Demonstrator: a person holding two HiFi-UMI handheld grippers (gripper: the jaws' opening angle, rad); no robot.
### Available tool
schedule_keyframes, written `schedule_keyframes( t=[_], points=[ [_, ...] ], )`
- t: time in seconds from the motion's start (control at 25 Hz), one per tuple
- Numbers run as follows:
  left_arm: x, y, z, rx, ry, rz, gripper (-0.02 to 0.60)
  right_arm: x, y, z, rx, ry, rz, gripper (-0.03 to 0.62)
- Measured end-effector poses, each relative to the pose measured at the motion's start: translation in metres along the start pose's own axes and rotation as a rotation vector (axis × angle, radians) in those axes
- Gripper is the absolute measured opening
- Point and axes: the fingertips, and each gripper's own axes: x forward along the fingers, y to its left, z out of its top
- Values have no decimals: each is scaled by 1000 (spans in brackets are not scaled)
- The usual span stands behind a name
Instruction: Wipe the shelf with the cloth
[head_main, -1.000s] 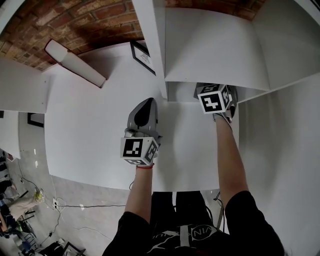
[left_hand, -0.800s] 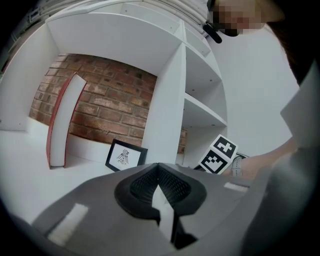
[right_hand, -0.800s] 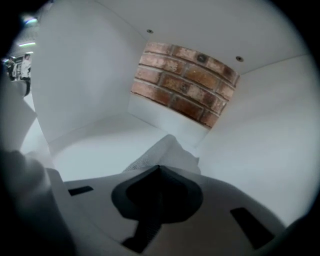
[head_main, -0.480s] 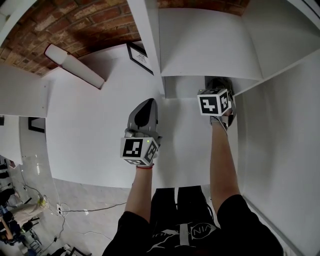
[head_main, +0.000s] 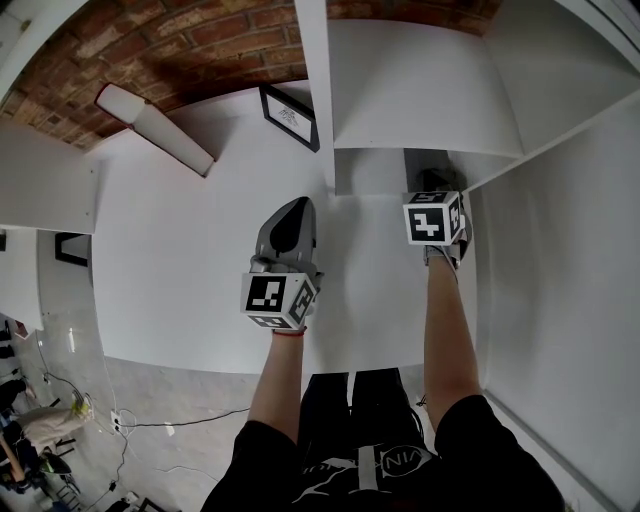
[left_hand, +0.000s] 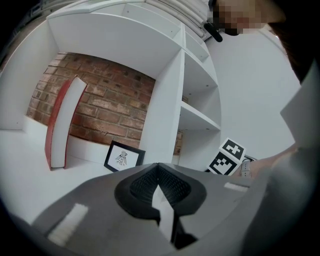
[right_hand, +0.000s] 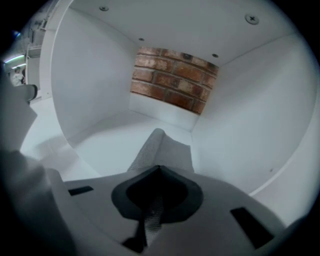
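White shelving against a brick wall (head_main: 150, 50) fills the head view. The left gripper (head_main: 296, 204) hangs over a broad white ledge (head_main: 180, 250). The right gripper (head_main: 437, 190) reaches under a shelf board (head_main: 420, 90) into the compartment right of an upright divider (head_main: 315, 90). A small framed picture (head_main: 290, 115) and a red-and-white panel (head_main: 155, 125) lean at the back of the ledge.

Left gripper view: the jaws meet at their tips, with nothing between them. The framed picture stands ahead and the right gripper's marker cube lies to the right.

Right gripper view: the jaws are closed on a grey cloth (right_hand: 160, 150). Its free end lies spread on the compartment floor (right_hand: 105, 142) just ahead of the jaws, short of the brick back.
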Motion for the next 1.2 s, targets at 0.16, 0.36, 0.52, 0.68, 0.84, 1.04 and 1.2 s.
schedule_keyframes(
  t=[0.16,0.36,0.52,0.68,0.84,1.04,1.2],
  points=[
    [-1,-2,1,2,2,-14,9,-1,47,18,-70,-34,114,12],
    [-2,0,0,21,12,-16,9,-6,108,40,-126,-65,243,12],
    [-5,7,-1,21,15,-8,9,-11,142,51,-139,-87,311,12],
    [-5,10,-2,18,18,-3,9,-14,165,57,-211,-124,364,12],
    [-3,8,-4,19,20,-5,9,-9,151,56,-230,-128,359,12],
    [2,1,-7,18,23,-15,9,3,96,40,-158,-91,267,12],
    [6,-4,-6,16,25,-25,9,5,50,22,-90,-57,188,12]
  ],
)
